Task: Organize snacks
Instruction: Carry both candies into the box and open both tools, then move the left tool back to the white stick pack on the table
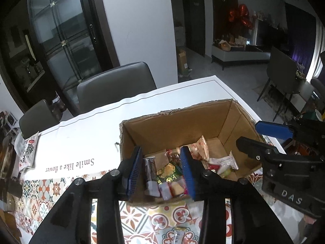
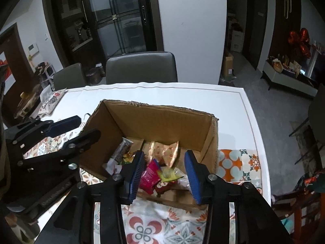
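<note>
Snacks [image 1: 172, 174] heaped in cardboard box [image 1: 172, 126]; left hand-held gripper [image 1: 162, 174] apart | right hand-held gripper [image 2: 165, 174] apart

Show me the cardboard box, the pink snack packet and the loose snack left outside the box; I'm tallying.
cardboard box [image 1: 172, 126]: left wrist view, inner far wall.
pink snack packet [image 2: 149, 175]: right wrist view, front face.
loose snack [image 1: 178, 236]: left wrist view, wrapper middle.

White table [image 2: 233, 95] carries 1 patterned tablecloth [image 2: 146, 223], 1 open cardboard box [image 2: 162, 120], 1 snack bag [image 2: 50, 101].
</note>
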Demonstrator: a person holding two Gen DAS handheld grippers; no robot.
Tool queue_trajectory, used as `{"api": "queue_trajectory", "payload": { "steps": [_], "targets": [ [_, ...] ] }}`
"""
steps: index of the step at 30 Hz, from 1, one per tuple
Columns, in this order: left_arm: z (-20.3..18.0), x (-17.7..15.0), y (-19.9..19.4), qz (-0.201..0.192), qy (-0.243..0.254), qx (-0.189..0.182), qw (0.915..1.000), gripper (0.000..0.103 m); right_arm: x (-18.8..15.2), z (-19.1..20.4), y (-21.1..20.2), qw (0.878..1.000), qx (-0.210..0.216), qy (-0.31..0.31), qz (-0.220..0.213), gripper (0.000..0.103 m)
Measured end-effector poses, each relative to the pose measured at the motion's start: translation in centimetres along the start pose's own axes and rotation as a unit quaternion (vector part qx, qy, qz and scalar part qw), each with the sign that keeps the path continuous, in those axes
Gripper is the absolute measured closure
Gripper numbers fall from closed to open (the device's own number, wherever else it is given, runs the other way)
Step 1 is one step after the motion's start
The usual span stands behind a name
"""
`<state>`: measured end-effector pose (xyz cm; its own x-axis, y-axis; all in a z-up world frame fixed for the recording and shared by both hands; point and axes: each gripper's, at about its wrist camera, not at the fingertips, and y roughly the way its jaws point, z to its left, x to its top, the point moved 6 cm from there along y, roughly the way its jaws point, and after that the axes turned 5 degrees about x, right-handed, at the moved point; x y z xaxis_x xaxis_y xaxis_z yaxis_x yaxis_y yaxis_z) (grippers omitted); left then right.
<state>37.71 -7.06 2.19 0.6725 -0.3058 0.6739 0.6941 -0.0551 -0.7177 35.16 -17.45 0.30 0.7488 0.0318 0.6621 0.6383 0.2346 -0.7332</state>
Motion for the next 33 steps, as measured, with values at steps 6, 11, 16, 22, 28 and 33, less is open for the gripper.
{"api": "queue_trajectory", "payload": {
  "steps": [6,11,16,22,28,33],
  "targets": [
    [0.3,-1.9,-2.5,-0.014,-0.002,0.004,0.9999,0.051,-1.5,0.8,-1.5,1.000,-0.004,0.000,-0.016,0.047],
    [0.7,-4.6,-4.3,-0.025,-0.013,0.008,0.9996,0.046,-3.5,1.5,-3.2,0.999,-0.011,0.000,-0.039,0.036],
    [0.9,-7.6,-5.0,-0.026,-0.016,0.007,0.9995,0.044,-6.2,2.2,-4.0,0.998,-0.029,-0.009,-0.051,0.031],
    [0.5,-11.5,-4.6,-0.013,-0.023,-0.003,0.9996,0.044,-10.1,2.7,-3.3,0.999,-0.023,-0.002,-0.042,0.029],
    [0.2,-15.1,-3.1,0.009,-0.034,-0.024,0.9991,0.044,-13.2,2.8,-1.8,0.999,-0.029,0.010,-0.026,0.029],
    [-0.7,-17.7,-1.5,0.021,-0.029,-0.043,0.9984,0.044,-15.2,2.6,-0.7,0.999,-0.038,0.024,-0.022,0.029]
  ]
}}
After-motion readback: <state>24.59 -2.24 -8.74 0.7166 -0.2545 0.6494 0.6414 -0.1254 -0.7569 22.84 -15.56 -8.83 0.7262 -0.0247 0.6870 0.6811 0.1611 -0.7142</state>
